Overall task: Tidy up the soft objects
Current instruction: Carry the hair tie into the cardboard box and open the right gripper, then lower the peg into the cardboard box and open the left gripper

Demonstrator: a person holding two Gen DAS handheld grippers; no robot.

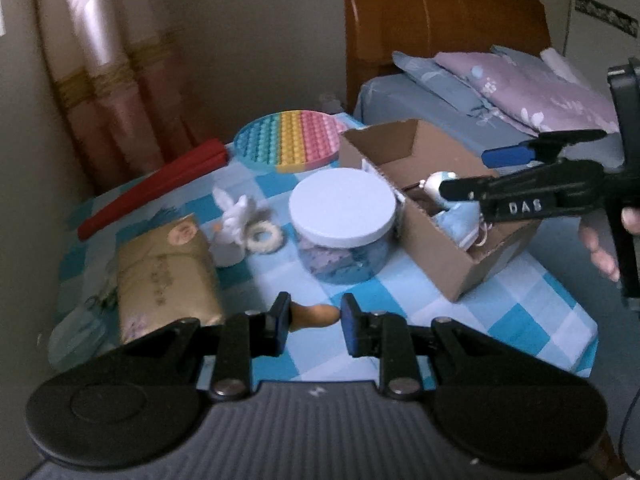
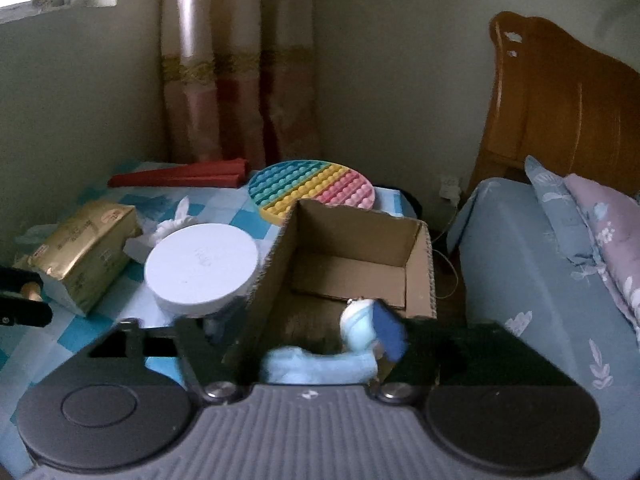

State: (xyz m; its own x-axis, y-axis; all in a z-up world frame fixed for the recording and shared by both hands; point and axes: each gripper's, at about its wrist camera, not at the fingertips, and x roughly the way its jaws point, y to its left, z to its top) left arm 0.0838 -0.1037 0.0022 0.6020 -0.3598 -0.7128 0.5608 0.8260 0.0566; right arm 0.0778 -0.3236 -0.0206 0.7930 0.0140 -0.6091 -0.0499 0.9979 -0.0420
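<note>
The left gripper point(image 1: 313, 318) is hovering low over the checked cloth, its fingers spread around a small tan toy point(image 1: 316, 315) without yet pinching it. Further off, the right gripper point(image 1: 464, 174) is reaching into the cardboard box point(image 1: 440, 264), its fingers parted around a pale blue plush point(image 2: 320, 364) lying inside. Judging by this, boxing is under way; next, the left needs to close and carry.

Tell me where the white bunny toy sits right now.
In the left wrist view the white bunny toy stands left of centre on the checked cloth, between the gold packet and the white-lidded jar, beside a small white ring.
</note>
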